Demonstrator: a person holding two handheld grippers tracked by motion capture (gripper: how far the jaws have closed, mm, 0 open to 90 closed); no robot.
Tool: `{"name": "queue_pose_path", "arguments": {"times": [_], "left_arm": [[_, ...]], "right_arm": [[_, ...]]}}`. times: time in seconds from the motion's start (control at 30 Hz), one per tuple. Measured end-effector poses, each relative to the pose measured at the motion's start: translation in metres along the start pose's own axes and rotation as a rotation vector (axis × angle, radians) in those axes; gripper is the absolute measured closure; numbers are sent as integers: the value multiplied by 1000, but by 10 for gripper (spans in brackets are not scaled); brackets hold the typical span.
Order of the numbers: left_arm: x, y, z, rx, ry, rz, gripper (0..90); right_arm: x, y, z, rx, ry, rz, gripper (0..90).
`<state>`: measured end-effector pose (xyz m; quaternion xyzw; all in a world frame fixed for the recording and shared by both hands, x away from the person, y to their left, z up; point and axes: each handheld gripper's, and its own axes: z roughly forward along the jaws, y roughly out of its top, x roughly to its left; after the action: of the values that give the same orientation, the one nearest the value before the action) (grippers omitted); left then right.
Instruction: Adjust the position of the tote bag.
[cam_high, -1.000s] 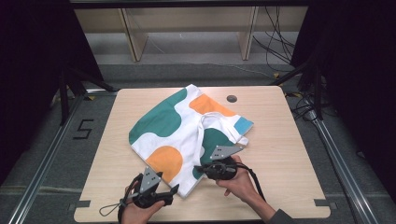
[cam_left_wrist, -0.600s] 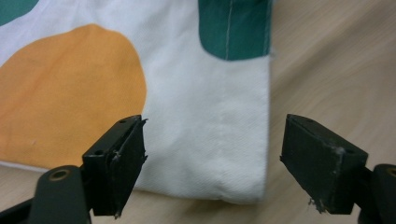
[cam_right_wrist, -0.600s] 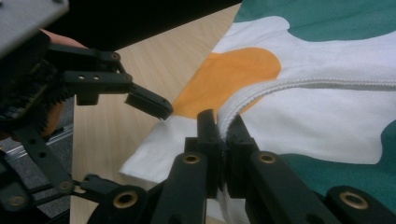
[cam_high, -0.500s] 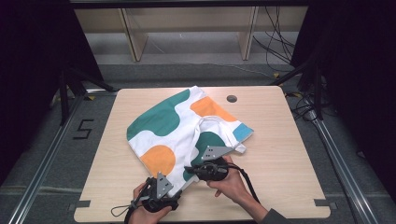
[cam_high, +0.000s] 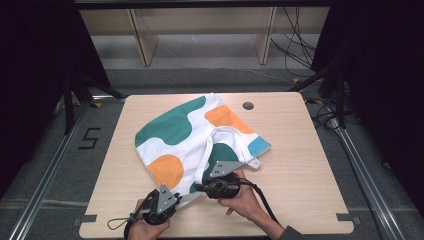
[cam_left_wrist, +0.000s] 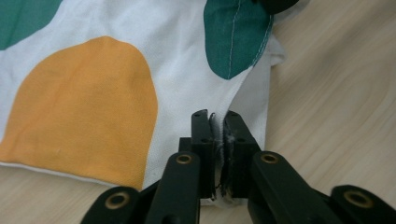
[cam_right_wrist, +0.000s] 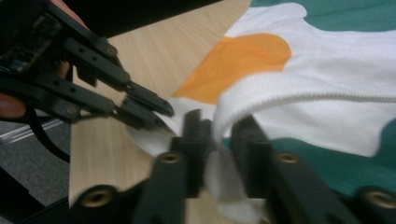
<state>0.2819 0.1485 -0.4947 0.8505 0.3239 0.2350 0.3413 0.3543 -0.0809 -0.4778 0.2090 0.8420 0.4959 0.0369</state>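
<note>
The tote bag (cam_high: 195, 137) lies flat on the desk (cam_high: 300, 150), its corner toward the near edge. The left gripper (cam_left_wrist: 219, 140) pinches that white corner — the right gripper (cam_right_wrist: 219, 140) has just been opening, its jaws spread around 1 strap (cam_right_wrist: 299, 95).

The bag (cam_high: 190, 135) is matt woven cloth, white with flat green, orange and blue printed patches, its seams stitched in pale thread and its strap (cam_right_wrist: 299, 95) of thicker ribbed webbing. The table (cam_high: 300, 150) is smooth light wood-grain board with a faint satin sheen. Both the left gripper (cam_left_wrist: 218, 140) and the right gripper (cam_right_wrist: 219, 140) have matt black plastic-looking jaws with brass-coloured rivets, each topped by a dull grey plate (cam_high: 222, 168).
</note>
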Motion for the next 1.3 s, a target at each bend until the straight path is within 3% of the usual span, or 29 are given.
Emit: {"name": "queue_pose_path", "arguments": {"times": [0.03, 0.07, 0.1, 0.17, 0.2, 0.23, 0.27, 0.3, 0.33, 0.37, 0.43, 0.47, 0.5, 0.53, 0.6, 0.67, 0.7, 0.77, 0.87, 0.9, 0.93, 0.97, 1.03, 1.07, 1.1, 1.17, 1.2, 1.27, 1.3], "left_arm": [[3, -1, -2, 2, -5, -3, 864], [6, -2, -3, -14, 1, -27, 865], [8, -3, -5, -22, 2, -44, 865], [13, -5, -7, -33, -3, -55, 865], [17, -5, -10, -17, 4, -40, 865], [17, -6, -9, -40, 12, -63, 865], [19, -7, -11, -32, 8, -60, 865], [21, -7, -12, -23, 12, -51, 865], [22, -9, -13, -30, 4, -70, 864], [23, -9, -13, -31, 12, -69, 864], [26, -10, -15, -22, 9, -66, 864], [26, -11, -14, -43, 6, -88, 864], [28, -11, -17, -23, 8, -71, 864], [27, -11, -16, -48, 8, -103, 864], [29, -11, -18, -43, 10, -100, 865], [32, -12, -20, -50, 18, -106, 867], [33, -12, -20, -52, 24, -104, 867], [34, -13, -21, -64, 23, -126, 867], [36, -14, -23, -75, 27, -129, 866], [35, -15, -22, -91, 25, -160, 866], [36, -15, -23, -75, 27, -151, 866], [36, -15, -23, -78, 26, -153, 865], [38, -16, -26, -62, 26, -103, 864], [38, -16, -25, -61, 31, -102, 863], [36, -16, -25, -63, 26, -126, 863], [37, -16, -23, -67, 24, -132, 861], [37, -16, -23, -66, 25, -137, 860], [38, -16, -24, -55, 26, -113, 856], [38, -16, -23, -56, 24, -111, 854]], "right_arm": [[-1, 1, -2, 23, 2, 1, 633], [-3, 1, -4, 20, -29, -17, 563], [-4, 1, -9, 34, -54, 5, 507], [-11, 0, -21, 50, -82, -10, 450], [-16, -1, -29, 45, -104, -29, 449], [-25, -5, -44, 54, -145, -53, 456], [-30, -7, -52, 53, -169, -59, 447], [-38, -11, -64, 61, -200, -45, 445], [-53, -17, -85, 60, -269, -14, 466], [-53, -17, -85, 60, -269, -14, 466], [-73, -25, -106, 65, -367, 6, 478], [-82, -28, -116, 74, -400, 47, 478], [-91, -32, -124, 84, -438, 55, 475], [-99, -36, -129, 95, -465, 65, 466], [-112, -45, -135, 117, -499, 82, 443], [-121, -53, -137, 136, -513, 142, 436], [-127, -58, -138, 147, -531, 115, 437], [-131, -62, -137, 174, -526, 106, 438], [-133, -66, -129, 200, -542, 103, 432], [-132, -66, -126, 214, -541, 131, 431], [-136, -67, -123, 214, -544, 104, 432], [-137, -68, -118, 216, -552, 123, 434], [-143, -68, -110, 229, -568, 111, 431], [-146, -67, -108, 225, -569, 95, 430], [-147, -66, -104, 219, -569, 101, 424], [-148, -64, -100, 223, -579, 111, 414], [-151, -63, -98, 220, -588, 68, 416], [-152, -62, -93, 211, -596, 63, 441], [-156, -60, -91, 205, -596, 32, 482]]}}
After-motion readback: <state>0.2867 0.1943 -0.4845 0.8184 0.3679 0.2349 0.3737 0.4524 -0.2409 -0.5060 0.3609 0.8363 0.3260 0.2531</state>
